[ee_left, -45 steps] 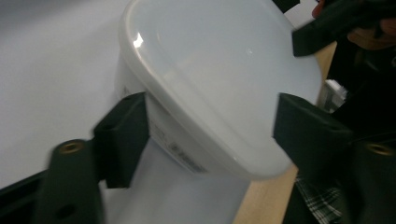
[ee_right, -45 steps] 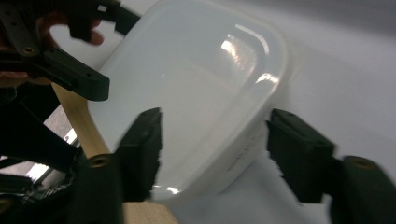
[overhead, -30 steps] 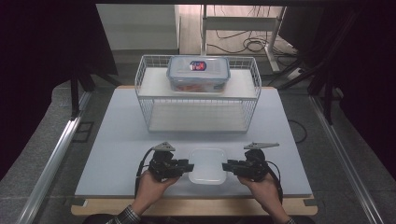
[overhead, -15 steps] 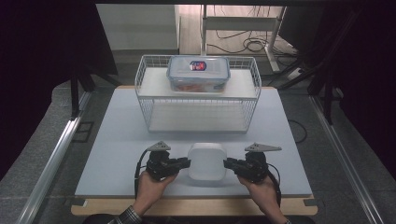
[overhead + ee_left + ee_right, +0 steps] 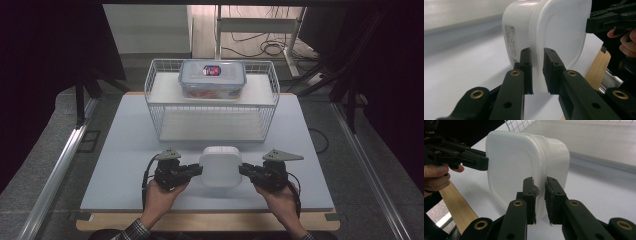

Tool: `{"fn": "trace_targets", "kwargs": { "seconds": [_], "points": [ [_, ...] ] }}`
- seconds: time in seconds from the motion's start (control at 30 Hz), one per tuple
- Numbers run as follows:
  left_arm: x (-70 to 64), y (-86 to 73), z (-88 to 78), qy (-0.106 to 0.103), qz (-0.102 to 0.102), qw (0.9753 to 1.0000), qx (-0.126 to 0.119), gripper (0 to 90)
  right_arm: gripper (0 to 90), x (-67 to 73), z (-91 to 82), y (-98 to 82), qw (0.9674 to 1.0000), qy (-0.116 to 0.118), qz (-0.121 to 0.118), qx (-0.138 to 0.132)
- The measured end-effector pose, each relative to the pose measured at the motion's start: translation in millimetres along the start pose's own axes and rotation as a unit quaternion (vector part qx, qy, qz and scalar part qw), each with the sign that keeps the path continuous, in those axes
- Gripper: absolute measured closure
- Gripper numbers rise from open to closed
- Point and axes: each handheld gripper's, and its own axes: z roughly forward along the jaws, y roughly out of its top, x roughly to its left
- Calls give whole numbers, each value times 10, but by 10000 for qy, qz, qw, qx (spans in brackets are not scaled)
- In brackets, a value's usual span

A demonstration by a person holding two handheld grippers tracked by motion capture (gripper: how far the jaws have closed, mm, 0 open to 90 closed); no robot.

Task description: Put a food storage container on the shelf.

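1. White plastic container [image 5: 220, 166]: held tipped on edge just above the table [image 5: 125, 145], near the middle of its front edge, one broad face toward the person.
2. Left gripper [image 5: 196, 170]: jaws clamped on the container's left rim; in the left gripper view [image 5: 537, 72] pads pinch the thin lip from both sides.
3. Right gripper [image 5: 245, 171]: jaws clamped on the opposite rim; same pinch seen in the right gripper view [image 5: 540, 200].
4. Wire basket [image 5: 212, 102]: toward the table's rear edge, well apart from the container; clip-lid food box [image 5: 212, 79] on its upper shelf.
5. Risk, slip: narrow, smooth lip; likely to slide out if either clamp loosens.
6. Risk, twist: uneven lift between hands likely to flex or pop the rim free.
7. Risk, collision: low approach likely to strike the basket's front wires.
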Motion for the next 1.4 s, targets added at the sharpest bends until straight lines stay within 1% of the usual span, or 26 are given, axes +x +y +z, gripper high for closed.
{"fn": "trace_targets", "kwargs": {
  "seconds": [0.37,0.5,0.6,0.77,0.97,1.2,1.4],
  "points": [
    [-25,213,-159,155,257,9992,-252,792,788,37,-36,227,9994,54,-212,-269],
    [-31,299,-219,218,329,9987,-328,793,788,31,-32,312,9990,111,-227,-359],
    [-32,360,-258,252,362,9983,-376,794,788,24,-26,378,9987,151,-257,-414],
    [-28,466,-312,294,404,9977,-460,794,788,34,-37,512,9981,152,-358,-470],
    [-31,630,-393,374,502,9963,-595,794,787,54,-66,709,9971,112,-487,-578],
    [-33,826,-481,444,553,9946,-758,795,787,71,-91,952,9954,97,-595,-739],
    [-37,1007,-553,533,642,9929,-850,795,786,69,-102,1128,9941,86,-650,-869]
  ]
}}
